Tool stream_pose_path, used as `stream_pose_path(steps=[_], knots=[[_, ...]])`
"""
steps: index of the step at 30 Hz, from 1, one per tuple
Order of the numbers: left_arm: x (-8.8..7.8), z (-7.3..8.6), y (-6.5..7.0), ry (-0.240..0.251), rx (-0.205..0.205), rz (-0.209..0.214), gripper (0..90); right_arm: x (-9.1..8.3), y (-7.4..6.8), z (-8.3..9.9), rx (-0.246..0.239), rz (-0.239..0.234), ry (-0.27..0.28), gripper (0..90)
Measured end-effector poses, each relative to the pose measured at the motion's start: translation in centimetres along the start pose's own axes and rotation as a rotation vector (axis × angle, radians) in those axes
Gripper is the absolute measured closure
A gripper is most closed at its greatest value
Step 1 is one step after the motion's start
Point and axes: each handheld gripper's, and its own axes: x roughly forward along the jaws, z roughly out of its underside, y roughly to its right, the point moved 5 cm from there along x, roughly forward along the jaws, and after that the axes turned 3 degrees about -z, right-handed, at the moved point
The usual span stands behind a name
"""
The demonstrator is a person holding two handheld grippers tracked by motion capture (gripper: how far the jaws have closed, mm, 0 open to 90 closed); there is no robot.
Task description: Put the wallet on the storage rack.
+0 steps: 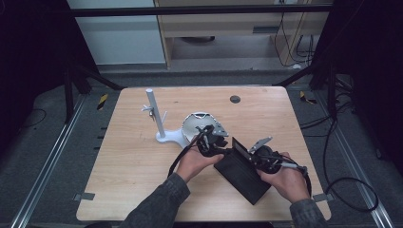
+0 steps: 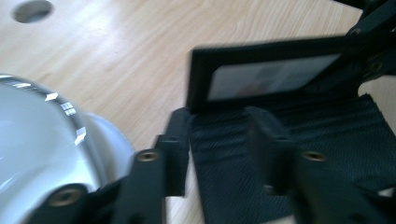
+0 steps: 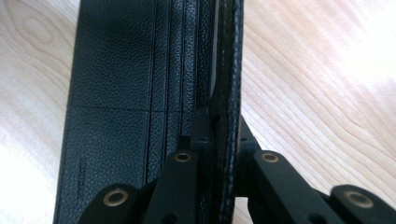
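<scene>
Near the front edge of the table (image 1: 142,180), toward its right corner, lies one black wallet (image 1: 240,175). It is long and flat, and it is open. The inside is grainy black leather with thin straight lines where the card slots are. One flap (image 1: 241,148) stands up from the rest, and it has a clear window with a pale card behind it. The other part lies flat on the wood and looks like woven black cloth in the left gripper view. There are two grippers. The right gripper (image 3: 219,135) is clenched on the standing flap, one jaw on each side of its stitched edge, and its jaws press tight on the leather. The left gripper (image 2: 217,140) sits at the wallet's far end, just beside the flap. Its jaws are released and stand apart over the flat part, one by the wallet's edge and one above the cloth, and they do not pinch anything. Two hands hold the grippers, and two grey sleeves come in from the front edge. Behind the wallet, near the middle of the table, is one shiny silver bowl (image 1: 196,124). Just left of it stands one white stand (image 1: 159,124) with a tall post. Near the back edge is one small dark round hole (image 1: 235,99).
</scene>
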Motion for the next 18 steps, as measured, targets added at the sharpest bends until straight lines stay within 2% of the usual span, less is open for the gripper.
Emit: stream_pose_path(steps=[1, 2, 3, 4, 5, 6, 7, 8, 11, 13, 14, 16, 18], knots=[[0.0, 0.0, 0.0, 0.0, 0.0, 0.0, 52.0, 0.0, 0.0, 0.0, 0.0, 0.0, 0.0, 84.6], [-1.2, 0.0, 0.0, 0.027, 0.005, -0.006, 45.5, -1.0, 0.1, 0.4, -0.011, 0.006, 0.042, 84.7], [-1.2, 0.0, 0.0, 0.027, 0.005, -0.006, 38.5, -1.0, 0.1, 0.4, -0.011, 0.006, 0.042, 84.7], [-2.3, 0.0, 0.0, 0.046, 0.008, -0.003, 31.3, -2.3, 0.1, 0.7, -0.015, 0.014, 0.093, 84.7], [-2.3, 0.0, 0.0, 0.046, 0.008, -0.003, 27.6, -2.7, 0.1, 0.8, -0.015, 0.017, 0.111, 84.7], [-3.3, 0.1, 0.0, 0.062, 0.028, 0.011, 21.7, -3.3, 0.1, 0.8, -0.017, 0.021, 0.135, 84.7], [-3.8, 0.1, -0.1, 0.072, 0.024, 0.012, 18.8, -3.8, 0.2, 0.9, -0.02, 0.027, 0.157, 84.7], [-3.8, 0.1, -0.1, 0.072, 0.024, 0.012, 17.4, -3.8, 0.2, 0.9, -0.02, 0.027, 0.157, 84.7], [-5.2, -0.1, -0.6, 0.103, 0.028, 0.008, 14.7, -5.4, 0.4, 0.9, -0.034, 0.042, 0.229, 84.7], [-6.1, -0.3, -1.1, 0.106, 0.03, 0.0, 14.0, -6.3, 0.7, 0.8, -0.045, 0.057, 0.268, 84.7], [-6.5, -0.4, -1.4, 0.098, 0.035, -0.001, 12.7, -7.0, 1.0, 0.6, -0.053, 0.069, 0.304, 84.7], [-7.1, -0.7, -2.0, 0.094, 0.032, -0.006, 12.2, -7.2, 1.1, 0.5, -0.055, 0.072, 0.319, 84.7], [-7.8, -1.0, -2.7, 0.101, 0.032, -0.018, 12.2, -7.9, 1.6, 0.2, -0.068, 0.092, 0.376, 84.7]])
